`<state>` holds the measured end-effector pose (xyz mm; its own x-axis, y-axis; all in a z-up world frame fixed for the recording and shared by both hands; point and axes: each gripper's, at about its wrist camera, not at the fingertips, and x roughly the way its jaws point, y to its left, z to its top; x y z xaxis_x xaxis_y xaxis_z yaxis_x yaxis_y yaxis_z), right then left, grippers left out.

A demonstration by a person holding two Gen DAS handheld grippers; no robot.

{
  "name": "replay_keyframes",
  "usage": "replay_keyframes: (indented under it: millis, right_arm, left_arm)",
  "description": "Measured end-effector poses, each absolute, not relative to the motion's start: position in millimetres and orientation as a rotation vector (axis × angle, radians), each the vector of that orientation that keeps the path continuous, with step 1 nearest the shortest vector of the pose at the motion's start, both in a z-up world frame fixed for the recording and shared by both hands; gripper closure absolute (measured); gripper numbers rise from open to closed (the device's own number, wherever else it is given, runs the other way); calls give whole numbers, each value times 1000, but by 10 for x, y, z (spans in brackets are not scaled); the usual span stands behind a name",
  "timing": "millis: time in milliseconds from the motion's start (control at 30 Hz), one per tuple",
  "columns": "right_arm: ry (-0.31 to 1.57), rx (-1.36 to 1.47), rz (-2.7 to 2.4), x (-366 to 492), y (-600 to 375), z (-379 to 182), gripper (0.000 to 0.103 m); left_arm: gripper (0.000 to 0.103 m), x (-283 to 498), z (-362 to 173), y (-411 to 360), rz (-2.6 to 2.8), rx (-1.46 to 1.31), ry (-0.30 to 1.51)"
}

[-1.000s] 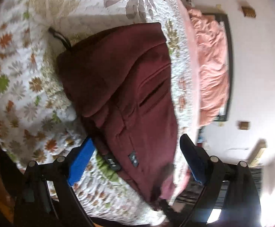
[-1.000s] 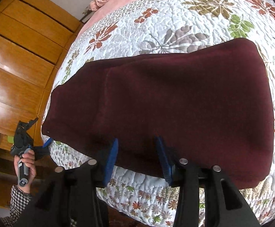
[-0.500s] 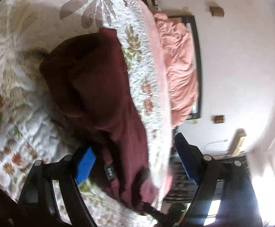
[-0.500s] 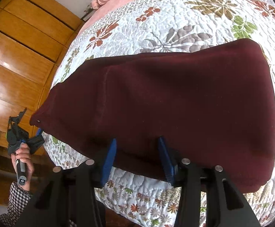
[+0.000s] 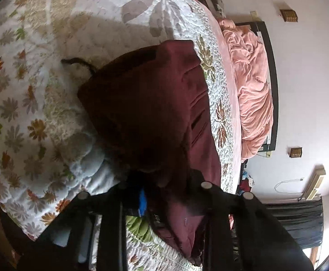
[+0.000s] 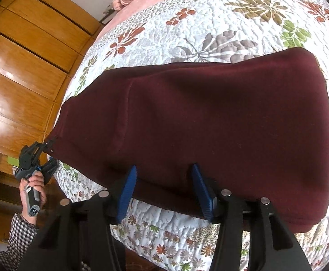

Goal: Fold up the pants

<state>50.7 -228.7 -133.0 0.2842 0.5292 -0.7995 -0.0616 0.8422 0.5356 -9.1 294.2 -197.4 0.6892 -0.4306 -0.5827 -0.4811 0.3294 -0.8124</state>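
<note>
The maroon pants [image 6: 209, 122] lie folded across the floral quilt [image 6: 221, 22]. My right gripper [image 6: 164, 187] is open, its blue pads either side of the pants' near edge. My left gripper [image 5: 160, 192] is shut on the pants' corner [image 5: 155, 135], lifting the cloth so it bulges up in front of the camera. The left gripper also shows in the right wrist view [image 6: 49, 151], pinching the pants' left corner at the bed edge. A dark drawstring [image 5: 78, 64] trails from the pants onto the quilt.
A pink blanket [image 5: 252, 99] is bunched at the head of the bed. A wooden wardrobe [image 6: 24, 67] stands beside the bed. The quilt's edge drops off just under both grippers.
My left gripper closed on the pants' corner and pulled it up and outward, tautening the left edge. My right gripper stayed open at the near edge.
</note>
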Motion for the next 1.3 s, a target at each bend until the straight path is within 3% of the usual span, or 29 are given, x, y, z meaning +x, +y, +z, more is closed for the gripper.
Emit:
replay_keyframes:
  millis: [433, 800, 1300]
  right_arm:
    - [1221, 466, 423, 493, -2287, -1335, 47]
    - [1163, 514, 429, 472, -2408, -1102, 47]
    - [1129, 539, 358, 459, -2709, -1032, 41]
  left_arm:
    - [83, -64, -1223, 2618, -81, -1102, 706]
    - [82, 278, -496, 1655, -280, -722, 712]
    - [80, 573, -531, 275, -456, -254, 872]
